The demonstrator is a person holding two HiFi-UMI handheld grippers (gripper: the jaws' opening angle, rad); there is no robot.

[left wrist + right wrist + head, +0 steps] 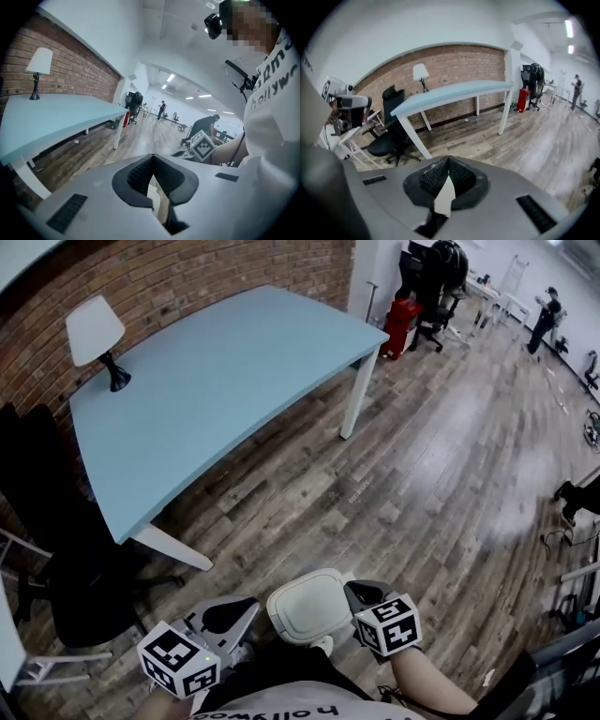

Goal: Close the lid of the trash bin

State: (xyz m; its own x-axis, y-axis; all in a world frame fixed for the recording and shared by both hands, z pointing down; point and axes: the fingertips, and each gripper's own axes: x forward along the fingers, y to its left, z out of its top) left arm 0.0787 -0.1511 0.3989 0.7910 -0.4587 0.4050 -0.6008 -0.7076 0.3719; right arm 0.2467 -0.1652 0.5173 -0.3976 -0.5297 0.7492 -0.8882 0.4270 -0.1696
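A white rounded-square plastic trash bin point(309, 609) is sitting on the grey-brown wooden plank floor point(441, 474) right below the person, seen from straight above. Its lid point(298, 601) is facing up and looking flat on the body, though I cannot tell if it is fully seated.

The left gripper point(246, 610) is hanging just beside the bin's left edge. In the left gripper view its dark ribbed jaws are pressing together at the tips point(151, 158), with nothing pinched between them. The right gripper point(354, 594) is sitting at the bin's upper right corner, and contact cannot be told. Its jaws are likewise meeting tip to tip point(448, 161), with only a pale sliver showing through the gap behind them.

A light blue table with white legs point(225, 381) is standing well apart ahead, against a red brick wall point(187, 277). A white-shaded lamp on a black base point(98, 338) is standing on the table's left end. A black office chair point(80, 601) is crowding the floor to the left of the left gripper. Far off, a red object point(403, 324) is standing by the wall and people point(546, 317) are moving about
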